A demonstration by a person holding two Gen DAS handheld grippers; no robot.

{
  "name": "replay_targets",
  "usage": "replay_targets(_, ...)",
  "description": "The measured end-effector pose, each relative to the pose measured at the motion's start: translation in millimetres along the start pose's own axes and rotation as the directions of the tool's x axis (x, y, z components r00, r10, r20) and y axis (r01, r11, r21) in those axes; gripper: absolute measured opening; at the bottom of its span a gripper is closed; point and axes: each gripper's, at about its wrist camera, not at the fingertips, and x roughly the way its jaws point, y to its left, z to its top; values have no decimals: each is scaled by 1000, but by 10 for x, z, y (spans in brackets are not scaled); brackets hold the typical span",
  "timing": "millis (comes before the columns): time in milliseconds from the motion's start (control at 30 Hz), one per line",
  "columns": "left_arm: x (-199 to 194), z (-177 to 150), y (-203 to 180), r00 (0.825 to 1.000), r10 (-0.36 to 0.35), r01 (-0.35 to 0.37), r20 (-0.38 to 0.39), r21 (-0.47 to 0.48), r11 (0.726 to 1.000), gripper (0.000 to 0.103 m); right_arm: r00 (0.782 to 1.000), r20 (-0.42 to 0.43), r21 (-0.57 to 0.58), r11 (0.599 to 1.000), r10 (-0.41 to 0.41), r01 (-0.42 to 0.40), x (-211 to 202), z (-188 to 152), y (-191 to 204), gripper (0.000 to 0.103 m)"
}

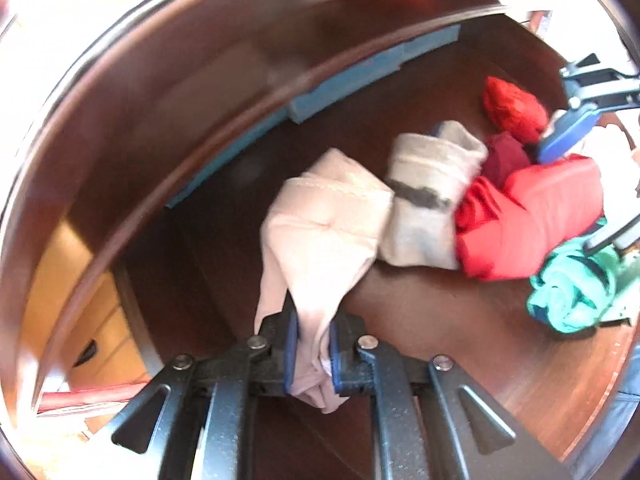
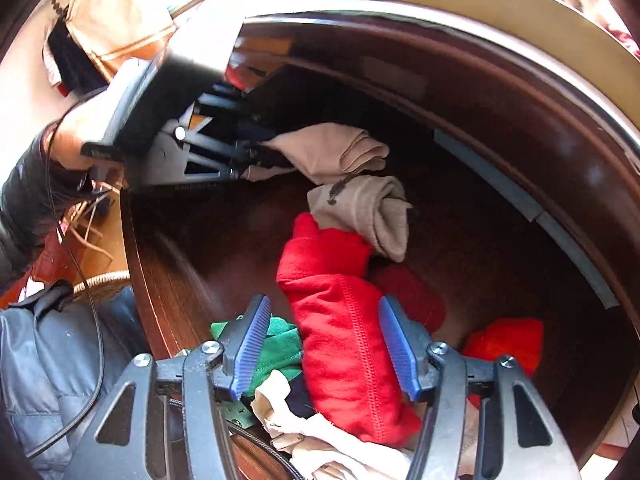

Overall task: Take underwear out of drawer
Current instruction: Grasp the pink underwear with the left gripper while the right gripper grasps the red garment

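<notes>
1. Inside the dark wooden drawer (image 1: 460, 320), the left gripper (image 1: 314, 354) is clamped on one end of the pale pink underwear (image 1: 328, 232)
2. The right gripper (image 2: 326, 346) straddles the folded red garment (image 2: 344, 344), pads not yet pressing it
3. Grasping step; next seems a lift clear of the drawer wall
4. The pink piece stretches lengthwise away from the left gripper, toward the drawer's back

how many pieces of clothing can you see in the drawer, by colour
red: 3 (big red piece, darker red piece, red lump)
pale: 3 (beige piece, beige roll, cream pile)
green: 1 (green piece)
total: 7, more may be hidden underneath
</notes>
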Motion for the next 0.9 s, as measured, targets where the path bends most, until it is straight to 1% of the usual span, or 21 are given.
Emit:
replay_targets(100,38,40,-42,1000,-1,2,-15,19,1000,10,999,-46,-11,1000,-3,2,89,29,1,59)
replay_targets(233,169,112,16,998,-45,45,-37,-4,999,10,995,-102,-3,1000,-7,7,204,89,-38,59)
replay_targets(300,264,95,59,997,-64,63,-44,-9,998,10,991,-131,2,1000,-6,6,262,96,-66,59)
replay_targets(400,315,105,73,997,-60,61,-48,-1,998,10,989,-147,-1,1000,-23,23,306,121,-77,59)
replay_targets(500,311,146,39,997,-55,56,-54,6,998,11,984,-168,-35,998,-51,45,358,124,-27,60)
replay_targets(567,115,-21,153,997,-56,56,-53,-1,998,16,983,-174,-36,998,-58,52,387,135,-10,61)
replay_targets(633,201,-33,144,997,-58,58,-52,-6,998,16,982,-178,-42,997,-69,62,405,148,-6,61)
replay_targets(700,187,-27,137,997,-57,57,-53,-6,998,16,980,-180,-53,995,-89,81,451,166,25,61)
replay_targets(833,163,-49,80,998,-38,38,-48,14,999,12,971,-197,-96,988,-137,120,559,185,131,61)
replay_targets(867,148,-57,79,999,-33,34,-40,11,999,11,970,-193,-98,987,-147,130,569,197,152,61)
replay_targets(900,149,-80,62,999,-28,28,-31,7,1000,11,968,-190,-107,983,-165,146,568,197,171,55)
